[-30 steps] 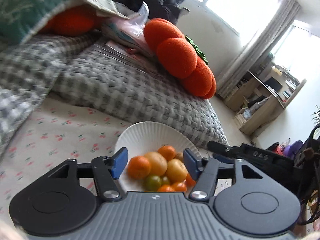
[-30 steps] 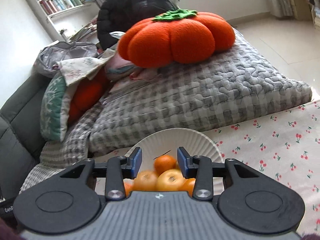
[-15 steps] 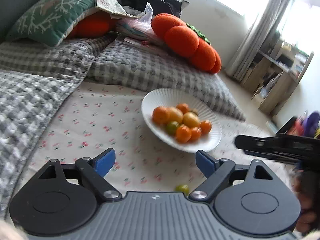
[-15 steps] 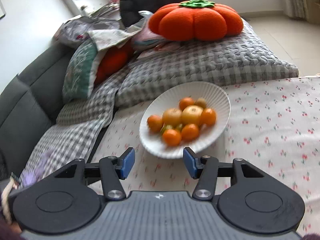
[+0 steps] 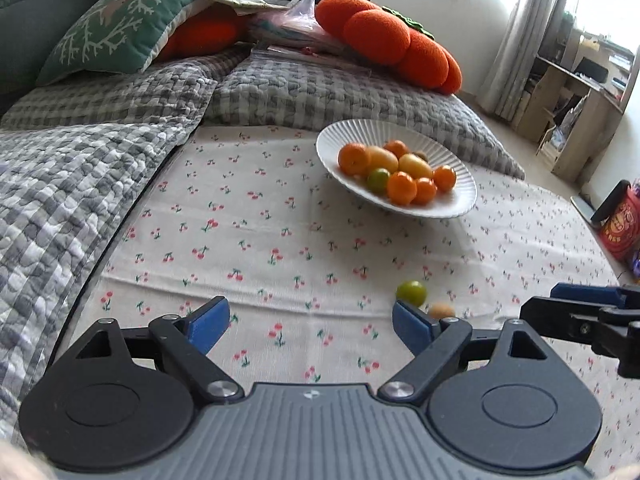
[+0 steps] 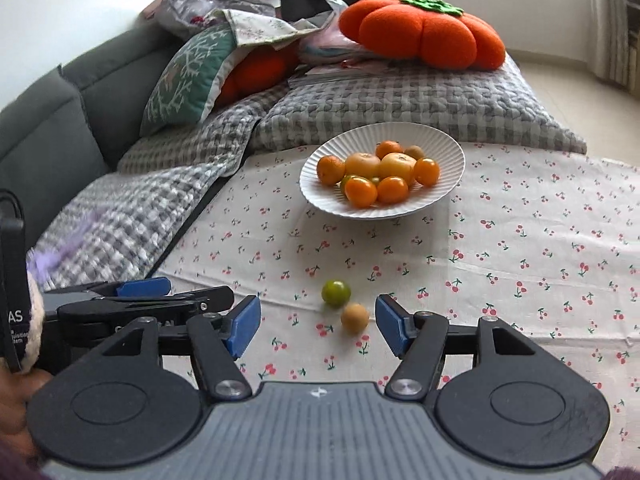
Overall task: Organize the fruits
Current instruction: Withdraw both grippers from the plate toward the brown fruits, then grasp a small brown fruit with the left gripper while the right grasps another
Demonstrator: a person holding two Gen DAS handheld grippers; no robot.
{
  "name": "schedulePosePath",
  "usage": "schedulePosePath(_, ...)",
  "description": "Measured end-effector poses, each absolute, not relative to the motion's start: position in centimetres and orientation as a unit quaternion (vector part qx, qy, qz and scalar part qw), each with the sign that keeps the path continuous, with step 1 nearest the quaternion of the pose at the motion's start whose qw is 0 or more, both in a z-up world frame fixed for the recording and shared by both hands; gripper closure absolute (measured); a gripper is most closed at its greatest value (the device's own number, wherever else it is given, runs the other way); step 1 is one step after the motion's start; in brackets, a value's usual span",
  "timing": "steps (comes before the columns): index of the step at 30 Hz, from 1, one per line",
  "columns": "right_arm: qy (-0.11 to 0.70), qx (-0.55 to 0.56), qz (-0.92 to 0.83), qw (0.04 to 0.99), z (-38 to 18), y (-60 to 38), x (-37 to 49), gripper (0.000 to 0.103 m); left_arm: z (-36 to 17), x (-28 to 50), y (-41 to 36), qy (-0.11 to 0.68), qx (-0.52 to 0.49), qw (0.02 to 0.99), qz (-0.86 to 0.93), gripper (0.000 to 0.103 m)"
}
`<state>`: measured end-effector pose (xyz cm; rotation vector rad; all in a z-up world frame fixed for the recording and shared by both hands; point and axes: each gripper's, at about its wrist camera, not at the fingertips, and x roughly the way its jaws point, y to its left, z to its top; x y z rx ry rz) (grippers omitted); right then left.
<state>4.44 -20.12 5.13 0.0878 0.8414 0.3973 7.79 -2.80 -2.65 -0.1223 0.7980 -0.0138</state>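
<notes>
A white ribbed plate holds several orange, yellow and green fruits on a cherry-print cloth. A small green fruit and a small tan fruit lie loose on the cloth in front of the plate. My right gripper is open and empty, with the two loose fruits just ahead between its fingers. My left gripper is open and empty, left of the loose fruits. Each gripper shows at the edge of the other's view.
Grey checked quilts and a grey cushion border the cloth at left and back. An orange pumpkin pillow and a green pillow lie behind. A red container stands at the right, wooden shelves beyond.
Both grippers have pulled back from the plate and opened wider. The two loose fruits on the cloth have come into view in front of them.
</notes>
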Motion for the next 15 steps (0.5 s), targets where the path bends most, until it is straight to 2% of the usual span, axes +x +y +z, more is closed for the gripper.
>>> schedulePosePath(15, 0.381, -0.041, 0.158, 0.910, 4.4, -20.0, 1.7, 0.040, -3.5, 5.8, -3.3, 0.397, -0.042, 0.917, -0.014, 0.017)
